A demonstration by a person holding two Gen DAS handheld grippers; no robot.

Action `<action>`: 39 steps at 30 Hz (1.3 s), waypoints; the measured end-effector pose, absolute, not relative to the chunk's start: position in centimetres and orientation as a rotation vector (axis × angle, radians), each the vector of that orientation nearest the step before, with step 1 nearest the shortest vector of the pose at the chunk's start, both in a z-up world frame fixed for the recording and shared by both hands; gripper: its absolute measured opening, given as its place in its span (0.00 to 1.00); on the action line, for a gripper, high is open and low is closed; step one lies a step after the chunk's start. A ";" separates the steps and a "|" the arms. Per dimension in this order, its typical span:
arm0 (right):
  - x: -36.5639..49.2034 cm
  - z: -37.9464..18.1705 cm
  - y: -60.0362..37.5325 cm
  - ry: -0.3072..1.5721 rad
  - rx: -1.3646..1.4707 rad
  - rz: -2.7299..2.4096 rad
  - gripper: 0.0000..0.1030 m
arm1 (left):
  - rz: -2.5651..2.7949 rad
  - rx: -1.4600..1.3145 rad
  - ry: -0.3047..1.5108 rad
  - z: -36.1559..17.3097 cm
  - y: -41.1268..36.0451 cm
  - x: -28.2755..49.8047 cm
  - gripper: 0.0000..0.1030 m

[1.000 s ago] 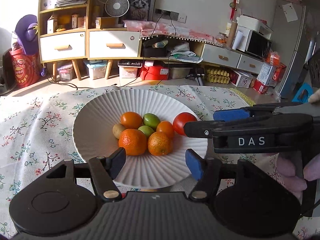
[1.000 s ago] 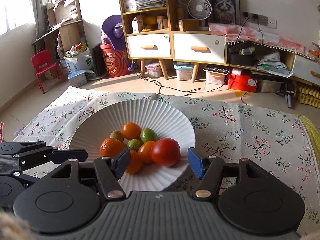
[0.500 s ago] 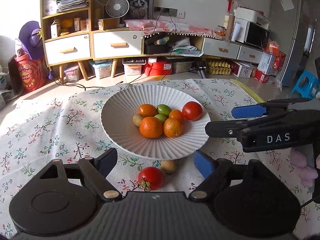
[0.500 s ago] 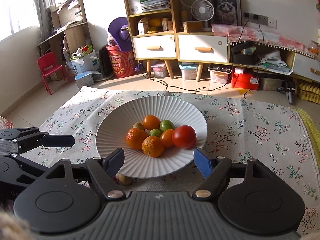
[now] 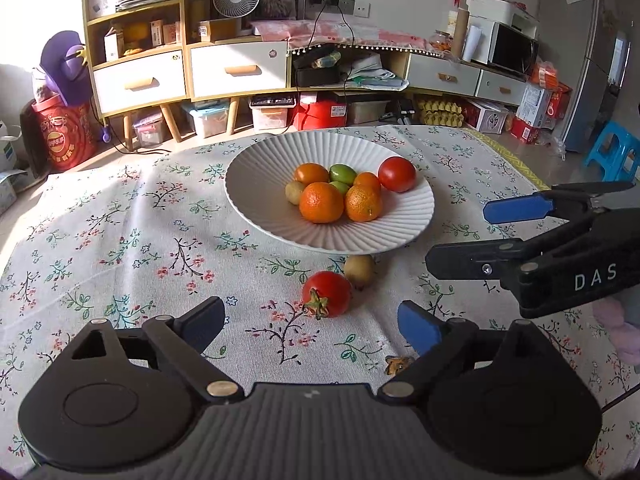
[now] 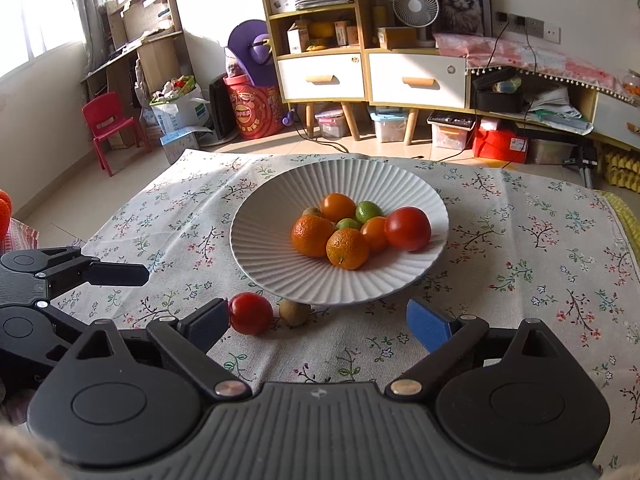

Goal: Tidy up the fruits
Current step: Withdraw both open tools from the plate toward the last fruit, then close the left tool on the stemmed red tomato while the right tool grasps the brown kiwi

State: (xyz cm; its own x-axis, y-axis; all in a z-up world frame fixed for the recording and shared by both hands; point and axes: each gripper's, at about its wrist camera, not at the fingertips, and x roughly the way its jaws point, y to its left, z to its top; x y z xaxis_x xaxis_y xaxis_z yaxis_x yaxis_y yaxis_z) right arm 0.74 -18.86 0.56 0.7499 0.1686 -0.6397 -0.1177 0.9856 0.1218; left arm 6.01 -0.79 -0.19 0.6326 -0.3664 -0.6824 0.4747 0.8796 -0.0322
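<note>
A table under a cream tablecloth with a small flower print (image 5: 120,240) fills the lower part of both views. On it stands the wide white ribbed plate (image 5: 256,200), which already carries most of the fruit in one heap near its middle: two large rough-skinned oranges (image 5: 321,202), two smaller smooth orange fruits (image 5: 311,172), two small green fruits (image 5: 342,173), one small yellow-brown fruit (image 5: 294,192) and a round red tomato on the plate (image 5: 397,174). They lie close together and touch each other, probably because the plate slopes down to its middle.

Two fruits are not on the plate. A red tomato with a green stalk (image 5: 327,294) lies on the cloth just in front of the plate's near rim, and a small brown oval fruit (image 5: 360,271) lies just beside it, partly under the rim's overhang. I judge that these two are what is left to collect.

The left gripper (image 5: 310,320) hovers above the cloth with its jaws spread wide and empty, and the loose tomato lies ahead between them. The right gripper (image 6: 318,322) is also spread and empty; the brown fruit is ahead between its fingers, while the tomato sits against its left finger. Each gripper looks ready to take one fruit.
</note>
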 end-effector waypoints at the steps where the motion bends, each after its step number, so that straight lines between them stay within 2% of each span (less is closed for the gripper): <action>1: 0.6 0.4 -18.8 0.707 0.077 0.159 0.95 | -0.484 0.158 0.739 -0.3 -0.7 5.8 0.93; 6: 0.0 -0.4 -18.3 0.718 0.074 0.167 0.99 | -0.489 0.171 0.743 -1.0 -0.2 5.1 0.94; 18: -0.8 -2.0 -17.7 0.749 0.030 0.178 0.99 | -0.446 0.184 0.800 -3.8 1.8 5.1 0.94; 26: -0.5 -3.3 -17.1 0.757 -0.028 0.176 0.99 | -0.403 0.156 0.755 -5.6 2.2 6.4 0.94; 39: 1.1 -4.4 -18.6 0.784 -0.002 0.131 0.99 | -0.448 0.158 0.697 -5.8 -0.4 7.5 0.94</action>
